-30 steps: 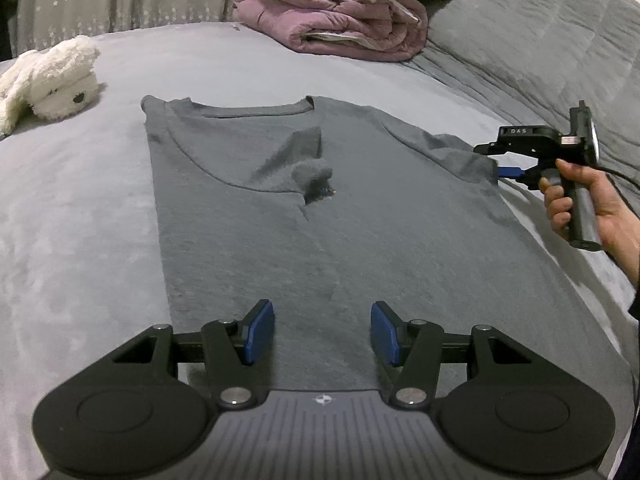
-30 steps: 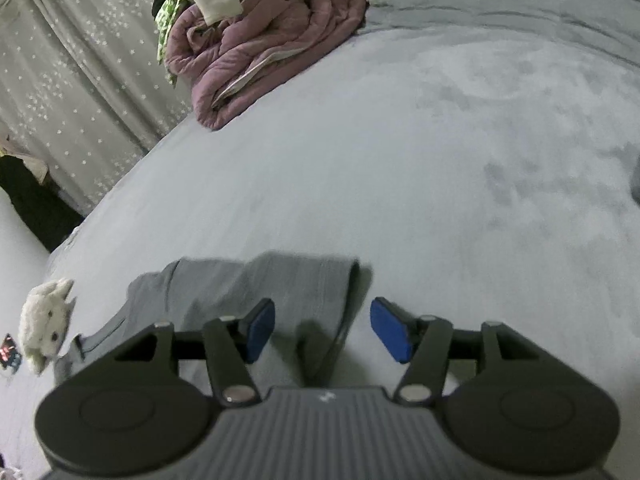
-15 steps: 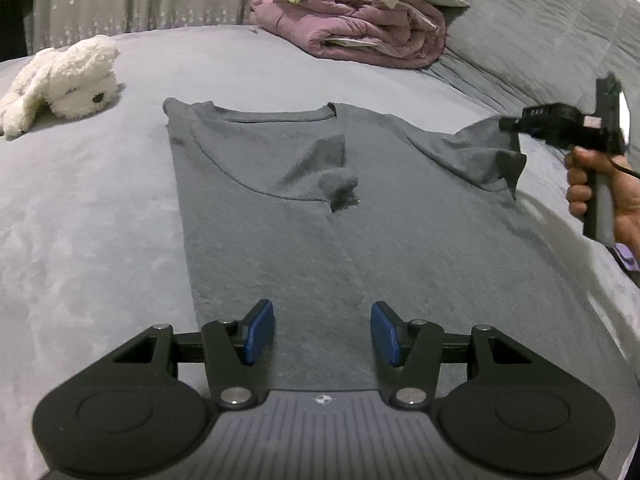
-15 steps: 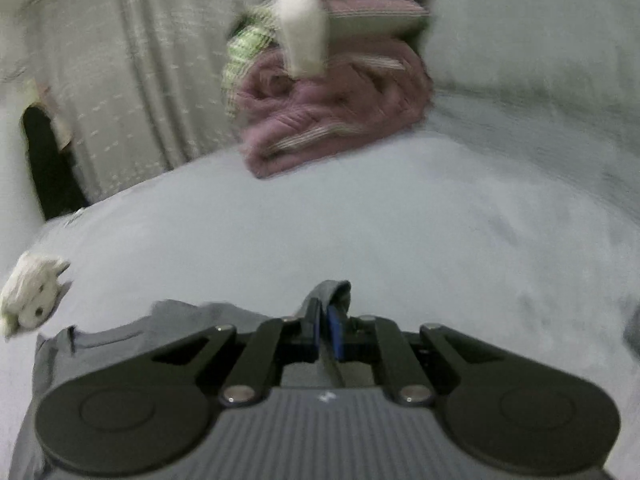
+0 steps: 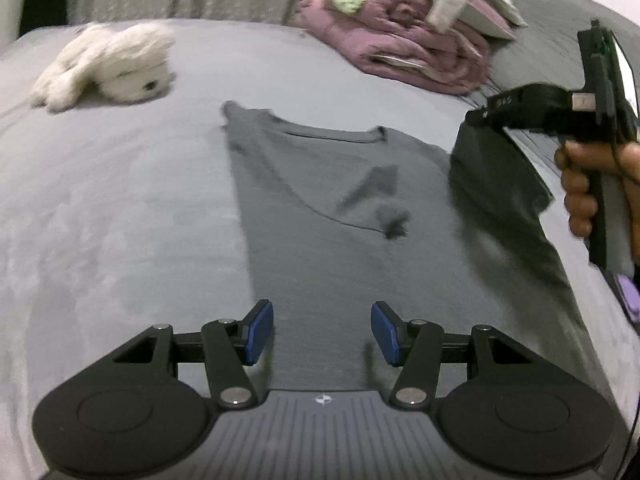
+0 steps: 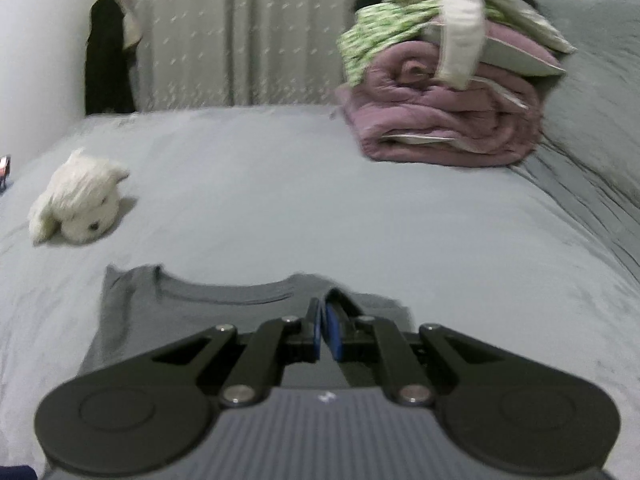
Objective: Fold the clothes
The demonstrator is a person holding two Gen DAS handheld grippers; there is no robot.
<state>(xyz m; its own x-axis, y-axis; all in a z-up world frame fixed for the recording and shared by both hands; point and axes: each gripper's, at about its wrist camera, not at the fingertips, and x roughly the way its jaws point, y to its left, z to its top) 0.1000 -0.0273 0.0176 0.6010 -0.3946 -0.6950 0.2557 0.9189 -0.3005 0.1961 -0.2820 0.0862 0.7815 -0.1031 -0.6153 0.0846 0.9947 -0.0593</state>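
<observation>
Both grippers are at work over the wide grey bed cover (image 5: pixel 120 216), with my left gripper (image 5: pixel 322 330) spread wide, its two blue pads well apart and gripping nothing, hovering above the bottom hem of the dark grey short-sleeved T-shirt (image 5: pixel 332 216). That shirt lies face up on the bed cover, neckline away from me, its left side already folded in so that a sleeve lies across the chest. My right gripper (image 6: pixel 323 330) is clenched, blue pads pressed almost together on the fabric of the shirt's right sleeve; in the left wrist view that gripper (image 5: pixel 478 118) is raised above the bed and the sleeve (image 5: pixel 492 176) hangs down from it in a dark sheet, lifted clear of the cover. My right hand (image 5: pixel 592 184) wraps the black handle at the frame's edge. Behind the shirt, at the far right of the bed, sits a rolled mauve quilt (image 6: pixel 444 120) with green-patterned and cream cloths (image 6: pixel 380 24) heaped on top. A pale dotted curtain (image 6: pixel 224 32) hangs behind the bed. To the far left of the shirt, well apart from it, a small white plush dog (image 6: pixel 80 208) lies on its side on the cover.
</observation>
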